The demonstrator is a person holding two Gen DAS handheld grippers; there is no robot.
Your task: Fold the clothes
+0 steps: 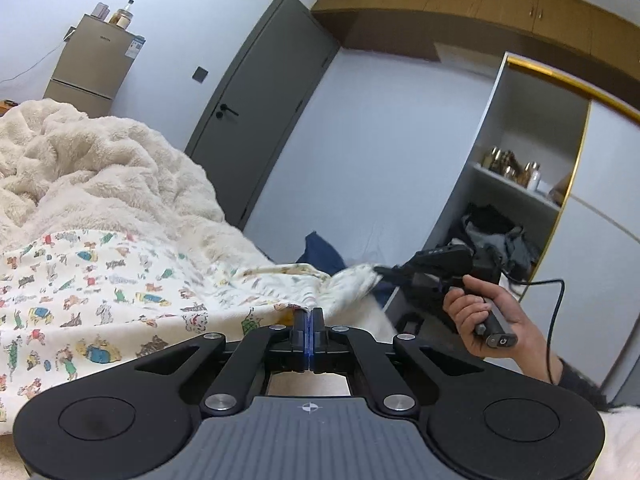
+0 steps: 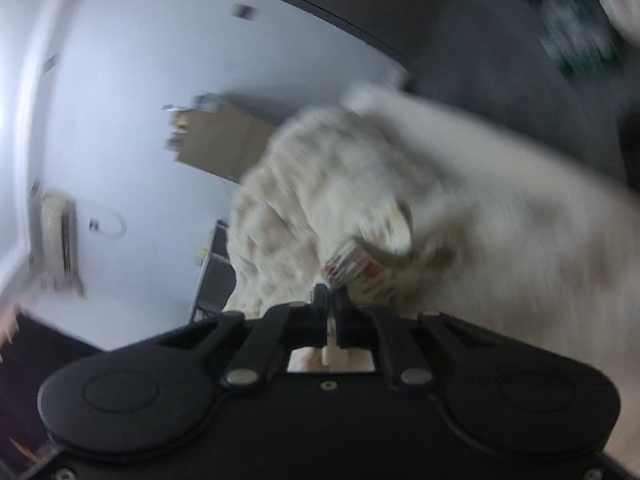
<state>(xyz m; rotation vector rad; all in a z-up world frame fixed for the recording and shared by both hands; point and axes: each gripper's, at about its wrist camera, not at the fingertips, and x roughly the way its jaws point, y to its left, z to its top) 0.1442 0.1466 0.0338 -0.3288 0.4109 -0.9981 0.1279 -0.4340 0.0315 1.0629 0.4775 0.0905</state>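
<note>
Pinching the near hem of a cream cotton garment printed with small coloured cartoon animals (image 1: 120, 280), the left gripper (image 1: 307, 320) has its black jaws pressed together on the cloth, a blue strip showing at the seam between them. From that pinch the printed fabric spreads away to the left and forward, and its free edge runs rightward as a taut ridge toward the right gripper (image 1: 378, 270), which the person's hand (image 1: 478, 320) holds by its black handle, a cable trailing from it. In the left wrist view that gripper meets a pale corner of the same garment. The right wrist view is smeared by motion, but its jaws (image 2: 332, 300) are closed, with a bit of printed cloth (image 2: 356, 268) bunched at their tips, so it seems to grip that corner. The edge stretched between the two tools is the axis the next fold probably turns on; each hand has its own end.

Under the garment lies a rumpled cream fleece blanket (image 1: 100, 160) on a bed. Beyond stand a dark grey door (image 1: 264, 108), a pale wall, a small champagne-coloured fridge (image 1: 92, 68) with bottles on top, and an open white wardrobe with brass trim (image 1: 520, 160).
</note>
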